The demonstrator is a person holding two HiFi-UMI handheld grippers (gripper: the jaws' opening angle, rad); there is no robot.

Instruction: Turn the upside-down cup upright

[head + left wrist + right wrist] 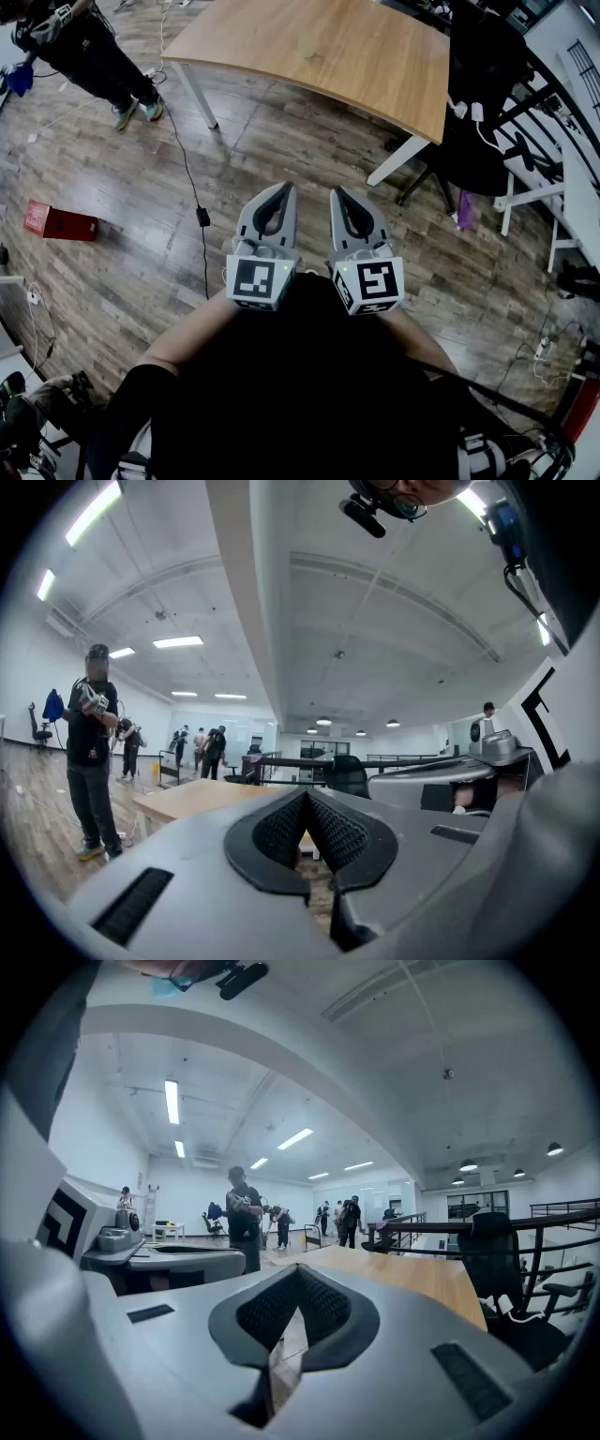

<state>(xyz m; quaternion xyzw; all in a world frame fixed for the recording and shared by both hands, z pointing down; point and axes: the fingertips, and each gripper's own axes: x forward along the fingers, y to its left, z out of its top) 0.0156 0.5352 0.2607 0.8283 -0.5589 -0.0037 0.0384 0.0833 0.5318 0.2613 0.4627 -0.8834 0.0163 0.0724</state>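
Note:
A pale, translucent cup [309, 47] stands on the far wooden table [375, 66]; it is too small and faint to tell which way up it is. Both grippers are held side by side close to my body, well short of the table. My left gripper [287, 188] is shut with nothing between its jaws, and its pads meet in the left gripper view [306, 796]. My right gripper [336, 193] is shut and empty as well [298, 1270]. Neither gripper view shows the cup; each shows only the table's edge [187, 799] [422, 1279].
A black office chair [483, 84] stands at the table's right end, with white racks [553, 187] beyond it. A person [84, 47] stands at the far left. On the wooden floor lie a red box [61, 222] and a black cable with its adapter [202, 216].

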